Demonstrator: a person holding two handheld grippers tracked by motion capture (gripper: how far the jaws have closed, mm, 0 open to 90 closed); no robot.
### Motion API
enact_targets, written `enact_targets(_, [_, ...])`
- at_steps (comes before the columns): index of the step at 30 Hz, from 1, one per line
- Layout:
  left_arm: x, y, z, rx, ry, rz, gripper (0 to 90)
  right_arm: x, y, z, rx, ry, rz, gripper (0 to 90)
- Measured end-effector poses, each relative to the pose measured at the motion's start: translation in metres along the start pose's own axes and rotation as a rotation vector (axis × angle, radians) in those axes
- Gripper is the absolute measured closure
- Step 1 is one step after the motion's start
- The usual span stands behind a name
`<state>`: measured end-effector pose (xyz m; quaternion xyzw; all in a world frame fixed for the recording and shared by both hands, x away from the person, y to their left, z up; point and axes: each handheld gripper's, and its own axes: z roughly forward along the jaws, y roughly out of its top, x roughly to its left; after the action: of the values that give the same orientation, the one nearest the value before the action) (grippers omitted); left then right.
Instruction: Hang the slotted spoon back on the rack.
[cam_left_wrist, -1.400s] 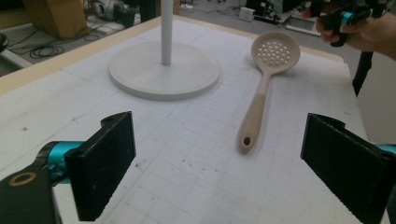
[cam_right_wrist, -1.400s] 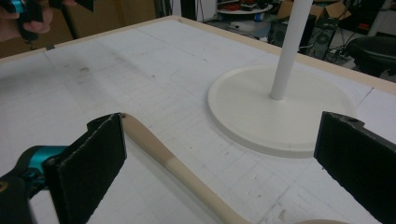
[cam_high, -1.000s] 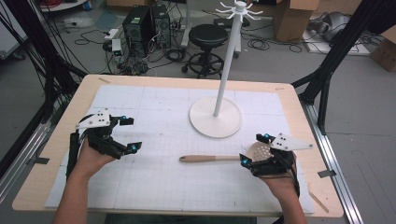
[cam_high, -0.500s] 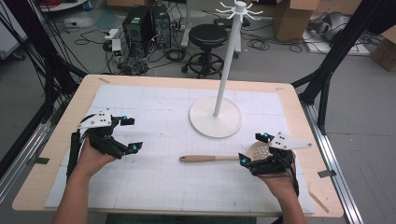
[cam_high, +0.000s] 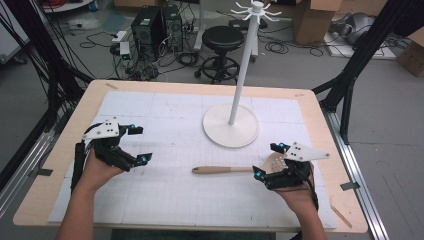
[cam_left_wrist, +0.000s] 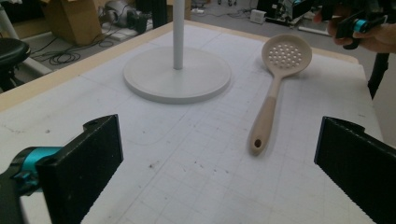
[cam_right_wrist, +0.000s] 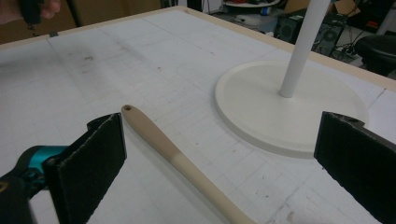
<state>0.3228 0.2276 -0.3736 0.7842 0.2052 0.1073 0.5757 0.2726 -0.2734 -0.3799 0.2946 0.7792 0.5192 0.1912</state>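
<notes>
ok, my right gripper (cam_high: 267, 161) hangs over the bowl end of the slotted spoon (cam_high: 235, 169), jaws spread wide and holding nothing. in the right gripper view the spoon's handle (cam_right_wrist: 180, 161) runs up between the two black jaws without touching either, hole end pointing away from me. the spoon lies flat on the white grid mat (cam_high: 165, 200), handle toward the table's middle, perforated bowl under my right hand (cam_high: 295, 192). in the left gripper view the bowl (cam_left_wrist: 286, 55) shows plainly, pale with small holes, and the handle (cam_left_wrist: 265, 119) comes down toward that camera.

my left gripper (cam_high: 136, 144) is well apart from the spoon, on the left side of the mat, jaws also wide and empty, aimed across toward the middle. left hand (cam_high: 97, 170) wraps its body from below.

the white stand (cam_high: 242, 70) rises from its round base (cam_high: 231, 126) behind the spoon, near but not touching it. hooks at the top of the stand carry nothing. the wooden table (cam_high: 325, 125) rim frames the mat.
</notes>
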Motion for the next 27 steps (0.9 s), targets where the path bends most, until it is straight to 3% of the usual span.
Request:
enact_targets(8, [0.003,-0.002,-0.004,-0.012,0.002,-0.012,1.7,-0.003,0.012,0.015,0.041,0.002,-0.03,0.9])
enact_targets(12, [0.004,-0.003,-0.008,-0.027,0.008,-0.016,1.7,-0.005,0.019,0.028,0.095,0.023,-0.045,0.9])
enact_targets(20, [0.005,-0.003,-0.008,-0.025,0.014,-0.013,1.7,0.001,0.028,0.061,0.265,0.078,-0.098,0.9])
enact_targets(27, [0.005,-0.003,-0.01,-0.027,0.017,-0.009,1.7,0.009,0.024,0.087,0.392,0.116,-0.14,4.2])
